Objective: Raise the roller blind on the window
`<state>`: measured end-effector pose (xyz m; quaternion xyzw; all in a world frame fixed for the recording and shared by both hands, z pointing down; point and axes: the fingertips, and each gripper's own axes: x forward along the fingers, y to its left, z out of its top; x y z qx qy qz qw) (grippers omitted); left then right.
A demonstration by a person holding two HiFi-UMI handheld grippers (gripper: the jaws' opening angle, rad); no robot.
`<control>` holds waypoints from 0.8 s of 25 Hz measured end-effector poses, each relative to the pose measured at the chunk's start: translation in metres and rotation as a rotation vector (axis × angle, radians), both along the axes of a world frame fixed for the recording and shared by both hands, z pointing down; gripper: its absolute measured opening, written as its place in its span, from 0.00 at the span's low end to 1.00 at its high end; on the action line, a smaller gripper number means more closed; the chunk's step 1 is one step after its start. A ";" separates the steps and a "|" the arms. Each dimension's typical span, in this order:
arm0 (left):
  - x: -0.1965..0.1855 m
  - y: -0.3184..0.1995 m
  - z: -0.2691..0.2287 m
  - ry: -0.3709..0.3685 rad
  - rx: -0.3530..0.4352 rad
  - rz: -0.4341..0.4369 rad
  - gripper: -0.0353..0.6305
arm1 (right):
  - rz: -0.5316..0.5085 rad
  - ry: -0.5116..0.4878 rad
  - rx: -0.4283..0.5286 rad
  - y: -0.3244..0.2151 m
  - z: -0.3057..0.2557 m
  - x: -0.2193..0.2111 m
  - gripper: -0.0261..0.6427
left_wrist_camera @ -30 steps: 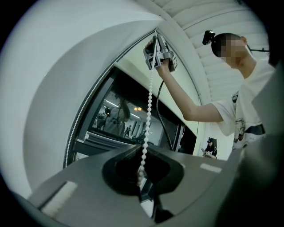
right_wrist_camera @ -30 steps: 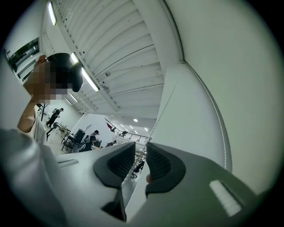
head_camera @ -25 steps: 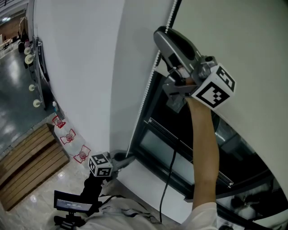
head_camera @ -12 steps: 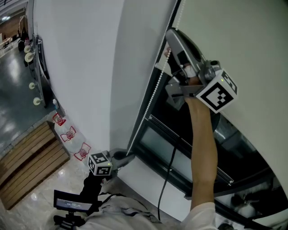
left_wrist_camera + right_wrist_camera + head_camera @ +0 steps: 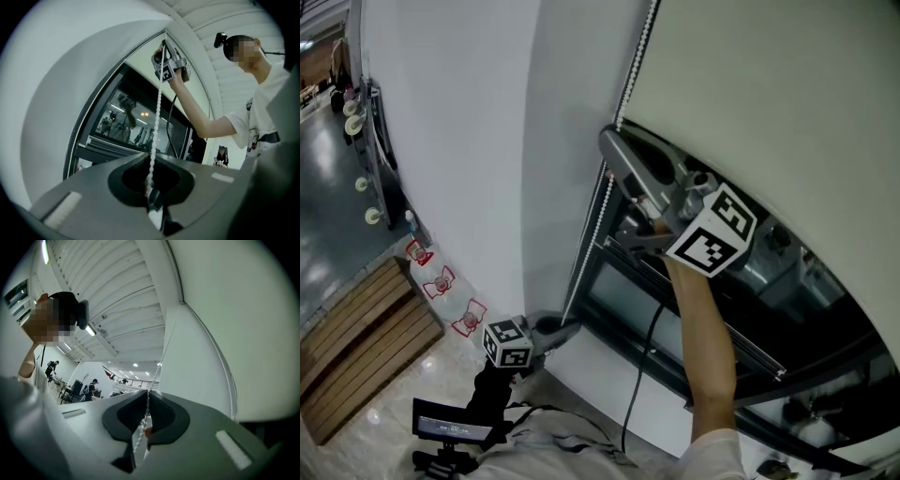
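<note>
Jaws of the right gripper (image 5: 615, 146) have just been closing and now pinch the white bead chain (image 5: 636, 70), which runs between the pads in the right gripper view (image 5: 146, 401). A raised bare arm (image 5: 703, 328) holds this gripper high, beside the window's left edge, and a black cable (image 5: 642, 366) hangs from it. Lower down, the left gripper (image 5: 565, 330) points level, and its jaws are fully closed on the same chain (image 5: 151, 178). From there the chain rises taut to the right gripper.

The pale roller blind (image 5: 769, 94) covers the upper part of the window. Its bottom edge lies just above the right gripper. Dark glass (image 5: 628, 305) shows beneath it in a dark frame. A plain white wall (image 5: 459, 141) stands left of the chain.

Further out lie a glossy grey floor (image 5: 337, 216) and wooden decking (image 5: 356, 328). The right gripper view shows a slatted white ceiling (image 5: 108, 296) with strip lights and distant people at desks (image 5: 75, 385).

Each gripper carries a cube with black-and-white square markers. A small screen (image 5: 450, 427) near the person's waist shows print too small to read.
</note>
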<state>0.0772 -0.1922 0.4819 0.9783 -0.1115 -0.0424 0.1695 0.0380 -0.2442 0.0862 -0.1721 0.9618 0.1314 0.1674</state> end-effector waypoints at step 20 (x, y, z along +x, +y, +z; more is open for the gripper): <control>-0.002 0.000 -0.004 -0.003 0.002 -0.001 0.05 | 0.021 0.139 -0.283 0.013 0.210 -0.006 0.06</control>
